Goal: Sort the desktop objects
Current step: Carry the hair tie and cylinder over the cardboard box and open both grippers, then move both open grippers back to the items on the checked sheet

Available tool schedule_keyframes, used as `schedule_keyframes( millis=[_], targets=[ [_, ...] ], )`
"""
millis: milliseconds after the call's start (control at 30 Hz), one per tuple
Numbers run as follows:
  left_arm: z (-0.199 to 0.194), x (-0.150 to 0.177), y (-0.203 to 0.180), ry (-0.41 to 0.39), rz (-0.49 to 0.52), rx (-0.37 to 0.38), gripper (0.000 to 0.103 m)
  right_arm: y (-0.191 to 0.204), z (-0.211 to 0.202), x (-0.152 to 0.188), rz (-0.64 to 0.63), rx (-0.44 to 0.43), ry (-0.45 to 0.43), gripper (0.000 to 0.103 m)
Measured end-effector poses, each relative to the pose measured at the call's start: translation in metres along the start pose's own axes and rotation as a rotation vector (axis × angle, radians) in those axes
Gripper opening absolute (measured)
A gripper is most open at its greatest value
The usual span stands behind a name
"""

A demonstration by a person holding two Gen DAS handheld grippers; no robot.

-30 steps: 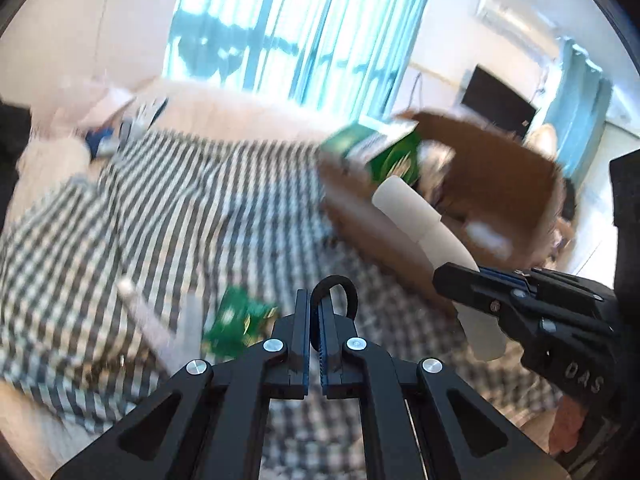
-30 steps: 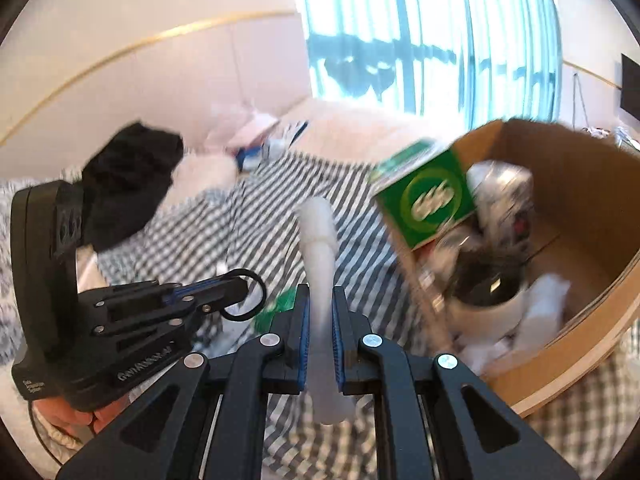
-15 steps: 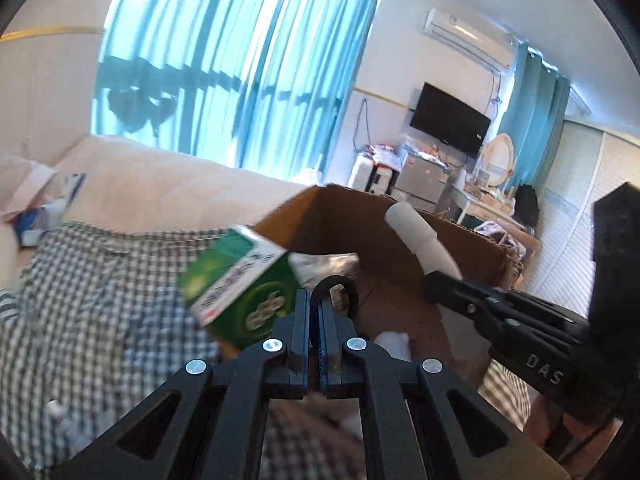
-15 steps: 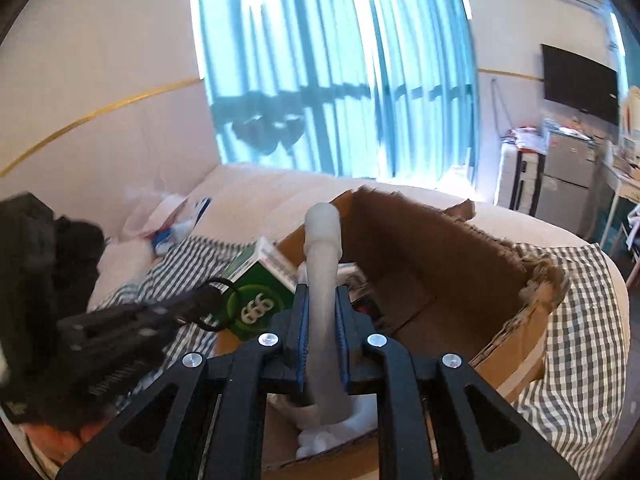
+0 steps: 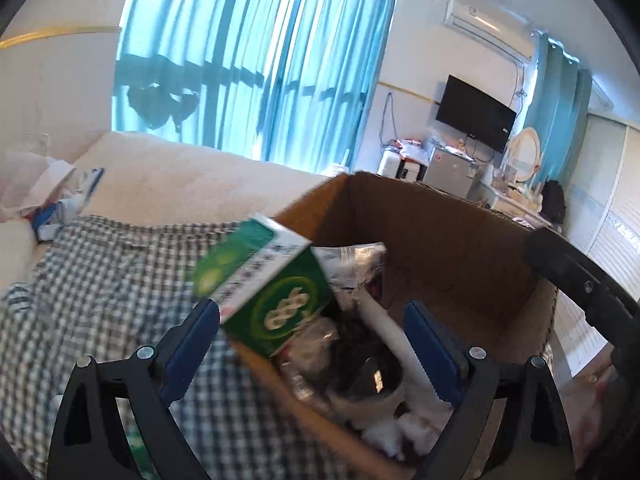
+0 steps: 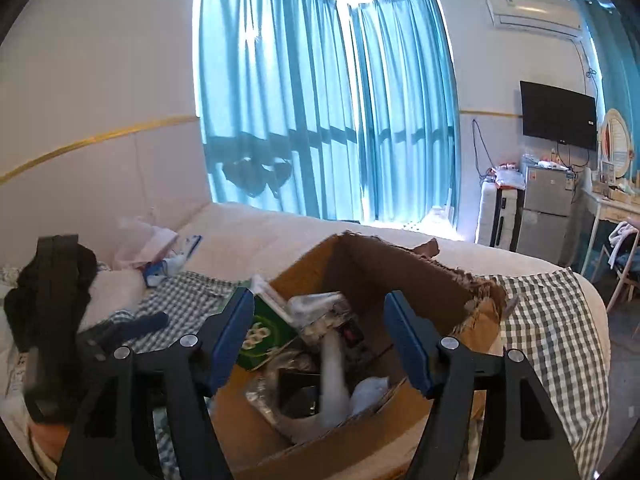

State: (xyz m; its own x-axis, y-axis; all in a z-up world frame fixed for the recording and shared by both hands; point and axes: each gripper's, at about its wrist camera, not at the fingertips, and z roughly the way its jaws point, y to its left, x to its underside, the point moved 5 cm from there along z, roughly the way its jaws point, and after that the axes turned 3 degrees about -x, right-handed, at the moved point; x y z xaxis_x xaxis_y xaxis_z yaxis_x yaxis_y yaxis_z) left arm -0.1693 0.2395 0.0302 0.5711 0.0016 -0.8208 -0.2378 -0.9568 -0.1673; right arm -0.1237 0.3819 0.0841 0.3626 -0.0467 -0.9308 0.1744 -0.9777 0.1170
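- Landmark: box [image 6: 404, 280], brown cardboard, open top, torn rim, set on a checked cloth [image 6: 548, 328] over the bed; everything below is placed relative to it
- Clutter [image 6: 160, 256]: papers and a blue-white item, well left of the box on the bed; judged not yet sorted
- Dark garment [image 6: 56, 284]: far left of the box, behind the left tool's body
- Left gripper [image 5: 312, 344]: over the box's near-left corner, fingers spread wide, nothing between them; judged a release pose
- Carton [image 5: 276, 296]: green, tilted on the box's left wall, half in, blurred; likely leaning because the contents are piled high
- White tube [image 6: 332, 380]: inside the box, standing slanted among the clutter, blurred; whether it is settled cannot be told
- Dark cup [image 5: 372, 376] and white wads [image 5: 400, 428]: inside the box, near wall
- Right gripper [image 6: 320, 340]: above the box's near edge, fingers wide apart, holding nothing
- Fridge [image 6: 548, 212] and TV [image 6: 560, 114]: far right of the box, against the wall
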Motion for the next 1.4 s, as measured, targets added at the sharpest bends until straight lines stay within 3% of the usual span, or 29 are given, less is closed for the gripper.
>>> schedule_keyframes(
  millis=[67, 300, 533, 667, 767, 1067, 1233, 1333, 1400],
  targets=[
    [-0.021, 0.000, 0.017, -0.007, 0.011, -0.034, 0.102, 0.018, -0.012, 0.011, 0.002, -0.033, -0.005, 0.068],
    [-0.100, 0.008, 0.107, -0.004, 0.022, -0.244, 0.103, 0.086, -0.021, 0.048, -0.060, -0.134, 0.041, 0.070],
    [-0.136, 0.079, 0.208, 0.026, -0.115, -0.394, 0.103, 0.142, 0.005, 0.106, -0.055, -0.197, 0.179, 0.070],
    [-0.117, 0.126, 0.233, 0.078, -0.173, -0.421, 0.103, 0.164, 0.022, 0.137, -0.101, -0.164, 0.248, 0.070],
    [-0.090, 0.149, 0.240, 0.158, -0.176, -0.442, 0.103, 0.175, 0.040, 0.156, -0.130, -0.141, 0.283, 0.070],
    [-0.027, 0.160, 0.223, 0.251, -0.093, -0.437, 0.103, 0.187, 0.100, 0.198, -0.151, -0.145, 0.382, 0.067],
    [-0.002, 0.169, 0.236, 0.305, -0.181, -0.424, 0.103, 0.181, 0.127, 0.212, -0.112, -0.169, 0.434, 0.056],
    [0.013, 0.163, 0.247, 0.286, -0.252, -0.414, 0.103, 0.173, 0.134, 0.219, -0.105, -0.169, 0.443, 0.056],
    [0.020, 0.160, 0.247, 0.281, -0.233, -0.448, 0.103, 0.165, 0.136, 0.222, -0.080, -0.167, 0.453, 0.056]
  ],
)
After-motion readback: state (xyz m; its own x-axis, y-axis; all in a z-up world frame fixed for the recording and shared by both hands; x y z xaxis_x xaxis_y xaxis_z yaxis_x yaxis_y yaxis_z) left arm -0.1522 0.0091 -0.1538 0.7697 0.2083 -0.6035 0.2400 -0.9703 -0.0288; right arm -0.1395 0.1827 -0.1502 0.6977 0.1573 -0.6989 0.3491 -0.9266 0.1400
